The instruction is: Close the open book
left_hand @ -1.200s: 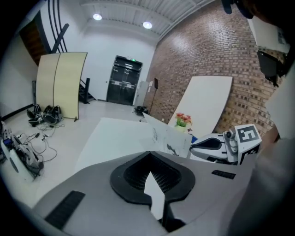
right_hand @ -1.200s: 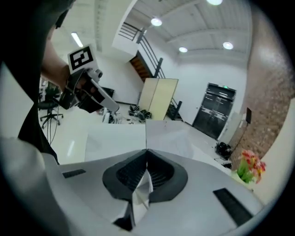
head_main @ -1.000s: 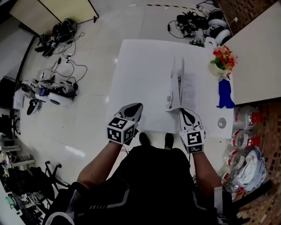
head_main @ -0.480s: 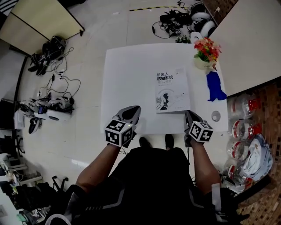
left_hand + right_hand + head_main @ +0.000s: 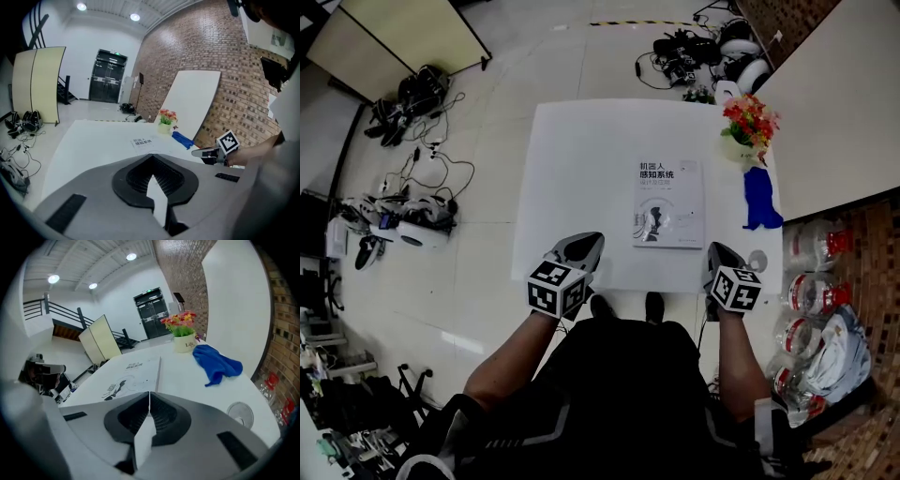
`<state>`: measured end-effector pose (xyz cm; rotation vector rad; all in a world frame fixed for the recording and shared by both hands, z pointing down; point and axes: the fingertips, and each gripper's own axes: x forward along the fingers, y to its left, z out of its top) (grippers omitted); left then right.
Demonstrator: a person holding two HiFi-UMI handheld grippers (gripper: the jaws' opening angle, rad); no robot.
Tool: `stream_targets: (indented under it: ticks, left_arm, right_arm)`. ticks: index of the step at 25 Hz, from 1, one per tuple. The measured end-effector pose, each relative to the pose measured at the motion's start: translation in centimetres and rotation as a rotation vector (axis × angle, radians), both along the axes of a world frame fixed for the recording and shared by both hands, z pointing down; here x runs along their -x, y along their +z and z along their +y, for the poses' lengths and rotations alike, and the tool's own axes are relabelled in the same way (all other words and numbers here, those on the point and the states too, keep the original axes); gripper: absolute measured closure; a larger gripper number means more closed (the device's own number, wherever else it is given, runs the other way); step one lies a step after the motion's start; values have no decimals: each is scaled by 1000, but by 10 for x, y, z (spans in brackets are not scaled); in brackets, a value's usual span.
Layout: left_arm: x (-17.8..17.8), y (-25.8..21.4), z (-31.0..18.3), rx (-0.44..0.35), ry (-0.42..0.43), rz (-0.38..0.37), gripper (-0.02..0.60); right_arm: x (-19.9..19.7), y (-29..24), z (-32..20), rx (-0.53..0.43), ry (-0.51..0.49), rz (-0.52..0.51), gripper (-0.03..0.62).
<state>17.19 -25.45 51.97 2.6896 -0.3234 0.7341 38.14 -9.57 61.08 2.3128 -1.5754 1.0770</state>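
The book (image 5: pixel 667 203) lies shut and flat on the white counter (image 5: pixel 581 159), front cover up, with dark printed characters and a small drawing on it. In the head view it sits off the counter's middle toward 3 o'clock, its spine on the 9 o'clock side and its lower edge near the counter's near rim. Nothing touches it.

From the book, a pot of red and orange flowers (image 5: pixel 748 120) stands at 1 o'clock near the counter's far right corner. A crumpled blue cloth (image 5: pixel 759 199) lies at 3 o'clock, just beside the book but apart from it. A small round grey disc (image 5: pixel 757 260) rests at 4 o'clock, close to the counter's edge.

The right gripper (image 5: pixel 719 253) hangs at 5 o'clock from the book, at the counter's near rim, between the book's corner and the disc. Its own view shows the jaws pressed together with nothing between them, and the book (image 5: pixel 133 373) ahead at 11 o'clock. The left gripper (image 5: pixel 581 246) is at 8 o'clock from the book, well apart from it, over the near rim. Its jaws are also closed on nothing, and the book (image 5: pixel 143 141) lies beyond them at 12 o'clock.

On the floor at 9 o'clock from the counter lie tangled cables and gear (image 5: pixel 412 202). More gear (image 5: pixel 703 47) sits at 12 o'clock.
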Motion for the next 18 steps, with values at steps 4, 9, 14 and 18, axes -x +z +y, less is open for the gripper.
stream_targets:
  ticks: [4,9,14,18]
  left_arm:
    - [-1,-5,1,-6,-22,24,588]
    - [-1,-23,2,-19,-38,78,587]
    - [-3,-48,11,-18,-71,156,588]
    - [-2,-74,14,-55,-152,205,588]
  right_arm:
    - [7,-11,-19,-32,-66,3,591]
    - [14,-46,-37,-96,-170,72,592]
    - [18,-88,-46,-163,-270,150,592]
    - [15,-127,-57,-257,-289,168,592]
